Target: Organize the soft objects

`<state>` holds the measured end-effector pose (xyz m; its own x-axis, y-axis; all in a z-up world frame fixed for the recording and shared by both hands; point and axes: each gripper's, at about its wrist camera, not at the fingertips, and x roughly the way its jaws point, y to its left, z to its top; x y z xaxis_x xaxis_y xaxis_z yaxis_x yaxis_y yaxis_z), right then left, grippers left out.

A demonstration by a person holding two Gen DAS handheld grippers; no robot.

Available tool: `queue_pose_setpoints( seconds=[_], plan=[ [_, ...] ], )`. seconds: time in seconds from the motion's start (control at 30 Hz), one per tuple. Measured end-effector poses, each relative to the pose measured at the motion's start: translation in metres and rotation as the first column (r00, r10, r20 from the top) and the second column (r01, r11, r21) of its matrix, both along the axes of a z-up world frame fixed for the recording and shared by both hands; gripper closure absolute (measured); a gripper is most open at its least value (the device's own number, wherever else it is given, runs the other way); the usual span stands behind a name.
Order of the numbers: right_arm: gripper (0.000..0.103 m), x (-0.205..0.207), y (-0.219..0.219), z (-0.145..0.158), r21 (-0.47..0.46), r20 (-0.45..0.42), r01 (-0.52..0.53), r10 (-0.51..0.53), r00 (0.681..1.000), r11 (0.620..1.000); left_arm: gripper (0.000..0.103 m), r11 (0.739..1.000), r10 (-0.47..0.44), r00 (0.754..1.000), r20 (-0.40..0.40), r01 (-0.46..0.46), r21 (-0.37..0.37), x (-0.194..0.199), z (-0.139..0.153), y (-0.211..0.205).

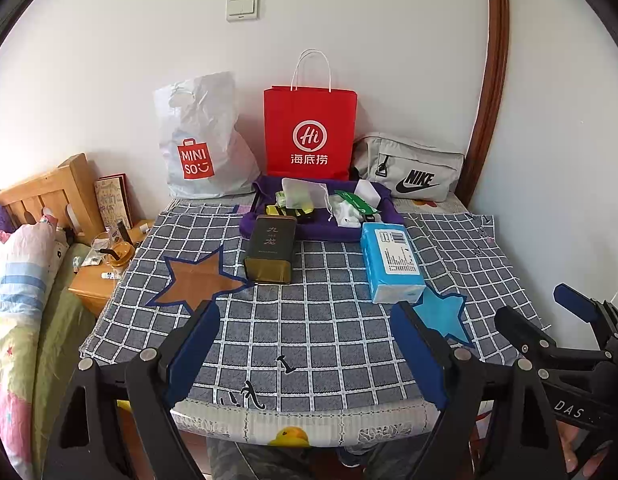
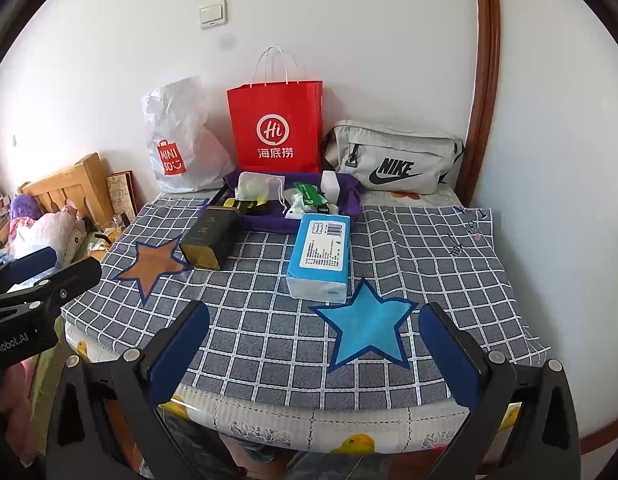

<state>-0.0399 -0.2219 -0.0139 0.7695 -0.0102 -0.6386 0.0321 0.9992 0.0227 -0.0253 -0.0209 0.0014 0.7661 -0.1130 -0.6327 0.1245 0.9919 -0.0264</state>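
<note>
blue-grey checked cloth (image 1: 329, 332) w/ white grid lines covers the bench, two star patches sewn on: a brown star (image 1: 195, 280) on the left, a bright blue star (image 2: 367, 326) on the right. the soft things sit toward the back: a blue-and-white plastic-wrapped tissue pack (image 1: 391, 264) lies flat on the cloth, its near end just touching the blue star's tip, and right behind it a purple fabric tray (image 1: 323, 230) holds small bits, incl a sheer drawstring pouch (image 1: 305, 196), a green-and-white packet (image 1: 355, 202) and some yellow-black pieces. a dark rectangular tin w/ gold ends (image 1: 269, 250) lies on its side beside the tissue pack, against the tray's front edge; prob hard, so not the task's kind. along the wall stand a white crinkled plastic shopping bag (image 1: 201, 140), a red paper carrier bag w/ rope handles (image 1: 309, 132) and a grey fabric waist bag (image 1: 409, 166), likely propped there to stay upright & keep the front free. left tool (image 1: 305, 356) and right tool (image 2: 313, 354) both hover over the near edge, jaws spread wide, nothing between the blue pads. whether the tissue pack is waiting to be sorted or already laid where wanted, can't tell; scene fits both.
</note>
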Motion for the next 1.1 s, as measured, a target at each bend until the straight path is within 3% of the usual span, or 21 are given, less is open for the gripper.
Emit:
queue_pose_setpoints(
  seconds=[1.1],
  plan=[
    [0.000,-0.0057,-0.0003,0.0045,0.012,0.016,0.008,-0.009,1.000,1.000,0.016,1.000,0.003,1.000,-0.002,-0.003,-0.006,-0.0011,0.0000,0.0013]
  ],
)
